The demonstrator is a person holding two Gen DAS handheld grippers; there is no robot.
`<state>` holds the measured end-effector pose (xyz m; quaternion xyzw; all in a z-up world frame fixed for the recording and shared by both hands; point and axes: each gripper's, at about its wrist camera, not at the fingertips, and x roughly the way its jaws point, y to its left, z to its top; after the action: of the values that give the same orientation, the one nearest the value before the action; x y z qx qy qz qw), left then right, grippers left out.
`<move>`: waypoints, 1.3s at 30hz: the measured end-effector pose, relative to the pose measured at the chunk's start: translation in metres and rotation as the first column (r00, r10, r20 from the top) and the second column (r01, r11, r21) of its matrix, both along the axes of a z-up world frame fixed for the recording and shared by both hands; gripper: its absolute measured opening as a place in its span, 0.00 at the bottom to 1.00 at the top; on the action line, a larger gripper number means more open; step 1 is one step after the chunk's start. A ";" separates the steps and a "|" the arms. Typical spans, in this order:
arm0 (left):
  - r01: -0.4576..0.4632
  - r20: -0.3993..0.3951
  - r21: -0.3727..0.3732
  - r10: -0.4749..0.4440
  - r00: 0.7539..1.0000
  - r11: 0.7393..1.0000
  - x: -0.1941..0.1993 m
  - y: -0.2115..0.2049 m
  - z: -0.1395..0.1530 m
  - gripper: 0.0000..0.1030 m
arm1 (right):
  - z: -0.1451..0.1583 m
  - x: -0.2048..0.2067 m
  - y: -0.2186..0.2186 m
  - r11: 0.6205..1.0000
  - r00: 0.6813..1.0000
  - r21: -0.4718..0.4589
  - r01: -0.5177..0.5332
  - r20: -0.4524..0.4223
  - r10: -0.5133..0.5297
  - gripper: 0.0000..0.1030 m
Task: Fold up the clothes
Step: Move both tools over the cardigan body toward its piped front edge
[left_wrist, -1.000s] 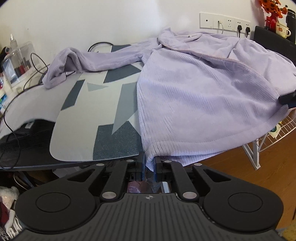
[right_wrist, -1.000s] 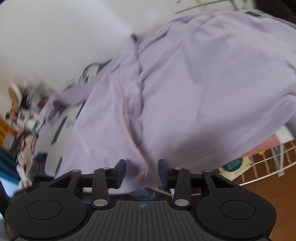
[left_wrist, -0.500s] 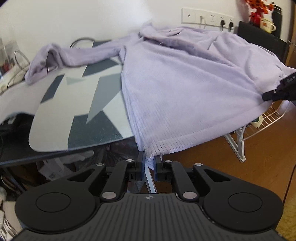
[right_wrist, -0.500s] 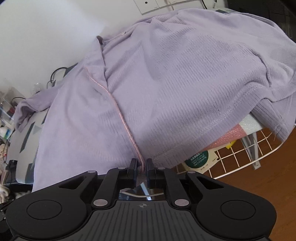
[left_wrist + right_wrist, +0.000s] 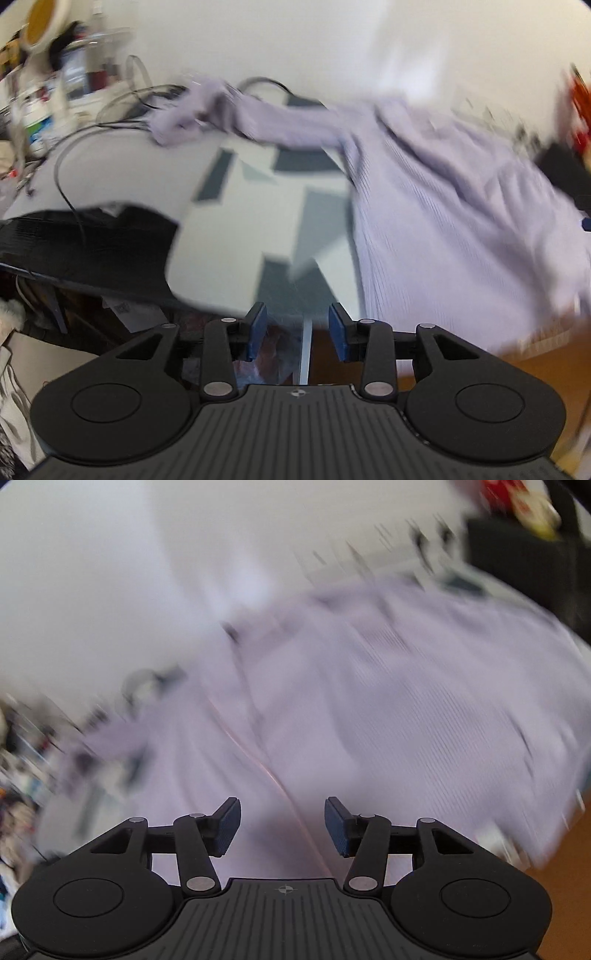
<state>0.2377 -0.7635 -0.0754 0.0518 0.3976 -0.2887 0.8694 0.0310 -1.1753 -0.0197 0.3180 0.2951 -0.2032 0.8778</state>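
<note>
Left to right. On the left part of the desk [image 5: 92, 177] lie loose cables [image 5: 122, 114] and blurred clutter; a grey patterned mat [image 5: 258, 206] covers its middle. The lilac garment [image 5: 461, 221] lies on the right part of the mat and over the right edge of the desk, one sleeve [image 5: 207, 107] stretched towards the far left corner. Its lower hem hangs past the near right edge.

Left gripper [image 5: 297, 328]: half a second ago its jaws were pinched on the hem at the near edge. They have just been opening and now stand apart with nothing between them; the hem lies to the right of them, clear of the blue pads [image 5: 256, 328].

Right gripper [image 5: 282, 825]: it likewise held the pink-trimmed front edge [image 5: 266, 771] half a second ago. Its jaws have just been opening and are released; cloth shows behind the gap, but the pads do not press on it.

Both views are heavily smeared, consistent with both hands pulling away.

Assessment: the spreading pull appears finished and the garment has been let go, laid out flat. No fold is visible yet. The outstretched sleeve looks to need bringing in first.
</note>
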 end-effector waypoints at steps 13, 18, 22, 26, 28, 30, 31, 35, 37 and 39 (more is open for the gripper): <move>-0.193 -0.202 -0.217 0.150 0.968 0.957 0.151 -0.107 0.032 0.69 | 0.032 0.208 -0.009 0.917 0.961 -0.308 -0.254 0.025 0.275 0.86; -0.160 -0.229 -0.065 0.142 0.963 0.985 0.212 -0.185 0.019 0.71 | -0.019 0.265 -0.007 0.762 0.954 -0.575 -0.296 -0.136 0.267 0.99; -0.160 -0.281 -0.008 0.152 0.948 0.987 0.253 -0.228 -0.009 0.71 | -0.055 0.296 -0.022 0.806 0.926 -0.457 -0.377 -0.149 0.348 0.61; -0.225 -0.379 -0.034 0.196 0.904 0.974 0.283 -0.244 -0.040 0.71 | -0.081 0.321 -0.033 0.830 0.898 -0.347 -0.437 -0.212 0.385 0.54; -0.271 -0.387 -0.040 0.235 0.892 0.962 0.292 -0.247 -0.051 0.70 | -0.089 0.329 -0.030 0.810 0.883 -0.357 -0.465 -0.252 0.396 0.57; -0.288 -0.363 -0.049 0.252 0.897 0.956 0.296 -0.253 -0.055 0.67 | -0.097 0.336 -0.028 0.796 0.870 -0.362 -0.484 -0.293 0.396 0.58; -0.284 -0.339 -0.054 0.250 0.907 0.957 0.296 -0.257 -0.055 0.54 | -0.102 0.340 -0.028 0.795 0.866 -0.361 -0.487 -0.316 0.387 0.55; -0.258 -0.281 -0.078 0.227 0.932 0.963 0.302 -0.260 -0.046 0.09 | -0.109 0.344 -0.046 0.881 0.908 -0.284 -0.378 -0.302 0.292 0.27; -0.245 -0.249 -0.105 0.213 0.945 0.964 0.314 -0.256 -0.038 0.08 | -0.099 0.335 -0.066 0.929 0.946 -0.226 -0.294 -0.209 0.249 0.07; -0.232 -0.222 -0.119 0.202 0.954 0.965 0.328 -0.254 -0.031 0.07 | -0.093 0.322 -0.089 0.964 0.981 -0.212 -0.163 -0.140 0.135 0.07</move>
<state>0.5659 -1.0179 -0.1064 -0.0855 0.4676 -0.2230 0.8511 0.3532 -1.2646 -0.1125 0.1813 0.3479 -0.1879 0.9005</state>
